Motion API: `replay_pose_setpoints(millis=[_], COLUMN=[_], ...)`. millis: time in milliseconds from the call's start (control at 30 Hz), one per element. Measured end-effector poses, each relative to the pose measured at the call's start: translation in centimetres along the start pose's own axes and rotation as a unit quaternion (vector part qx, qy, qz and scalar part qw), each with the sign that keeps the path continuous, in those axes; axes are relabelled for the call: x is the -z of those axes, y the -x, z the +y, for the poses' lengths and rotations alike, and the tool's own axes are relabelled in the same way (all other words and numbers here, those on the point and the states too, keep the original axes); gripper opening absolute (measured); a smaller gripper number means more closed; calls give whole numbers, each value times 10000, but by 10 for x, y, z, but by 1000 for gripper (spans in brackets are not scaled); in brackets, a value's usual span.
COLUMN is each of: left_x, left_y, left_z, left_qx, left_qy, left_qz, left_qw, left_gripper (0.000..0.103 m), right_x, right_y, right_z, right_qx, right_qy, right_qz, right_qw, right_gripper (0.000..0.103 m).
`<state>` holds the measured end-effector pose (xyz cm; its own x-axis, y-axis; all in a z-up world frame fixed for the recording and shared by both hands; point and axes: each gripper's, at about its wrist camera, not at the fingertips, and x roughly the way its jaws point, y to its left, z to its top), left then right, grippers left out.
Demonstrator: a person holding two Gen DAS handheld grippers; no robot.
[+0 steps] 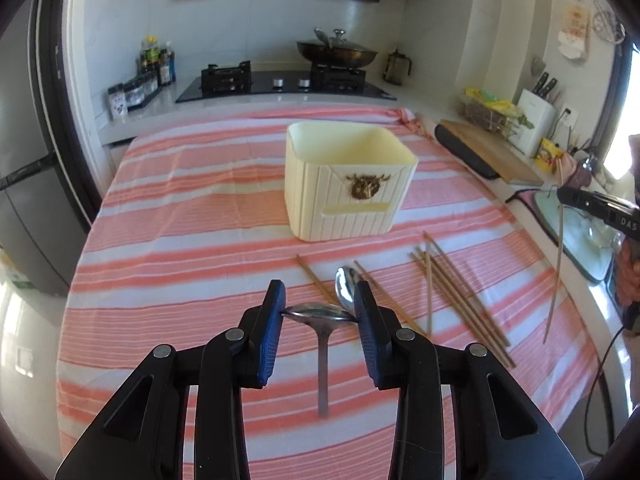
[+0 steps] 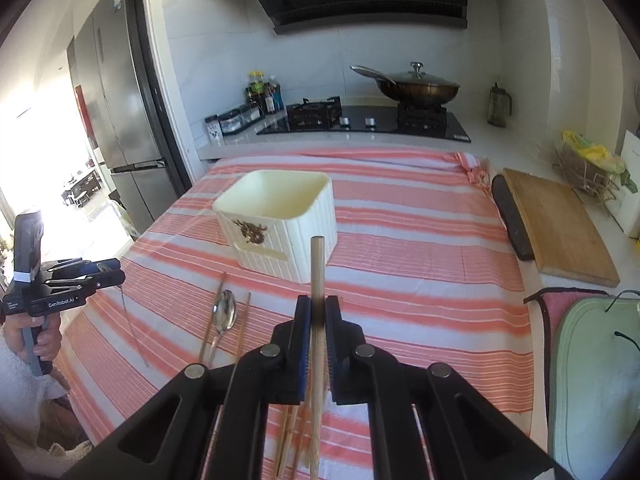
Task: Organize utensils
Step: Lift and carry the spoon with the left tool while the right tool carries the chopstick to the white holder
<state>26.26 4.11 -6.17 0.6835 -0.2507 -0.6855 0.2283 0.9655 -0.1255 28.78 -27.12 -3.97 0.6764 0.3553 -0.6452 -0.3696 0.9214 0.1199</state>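
Left-wrist view: my left tongs (image 1: 320,312) clamp a slick steel spoon (image 1: 318,314) across its bowl; right tongs (image 2: 316,320) clench one light, stiff bamboo chopstick (image 2: 317,276) mid-shaft, cream ribbed bin (image 1: 344,188) at twelve o'clock.

A shiny metal spoon (image 1: 320,314) is gripped across its bowl between the blue pads of the left claw (image 1: 320,309), its handle hanging down above the pink-and-white striped cloth (image 1: 192,248) spread over the counter. A second metal spoon (image 1: 346,286) is seen lying on the cloth just beyond the pads, with loose wooden chopsticks (image 1: 460,296) scattered beside it. A cream ribbed square container (image 1: 344,196) with a brass emblem stands farther back. At the right edge, a single chopstick (image 1: 558,264) is held hanging from the black right claw (image 1: 562,195).
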Motion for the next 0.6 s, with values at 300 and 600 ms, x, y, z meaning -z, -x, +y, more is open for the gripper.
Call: replay_pose_setpoints(millis=[300, 600], left_x=[-28, -44], left_y=[21, 25], left_z=[-4, 3], left_qx=[142, 251], left_qy=[-54, 16], left_qz=[-315, -359], left_qw=[9994, 9990], left_gripper=[36, 36], right_x=[-22, -38], right_y=[11, 13], right_z=[4, 11], right_qx=[-308, -250], right_qy=[-307, -245], right_qz=[-314, -454], right_qw=[9986, 9984], right_gripper=[8, 8])
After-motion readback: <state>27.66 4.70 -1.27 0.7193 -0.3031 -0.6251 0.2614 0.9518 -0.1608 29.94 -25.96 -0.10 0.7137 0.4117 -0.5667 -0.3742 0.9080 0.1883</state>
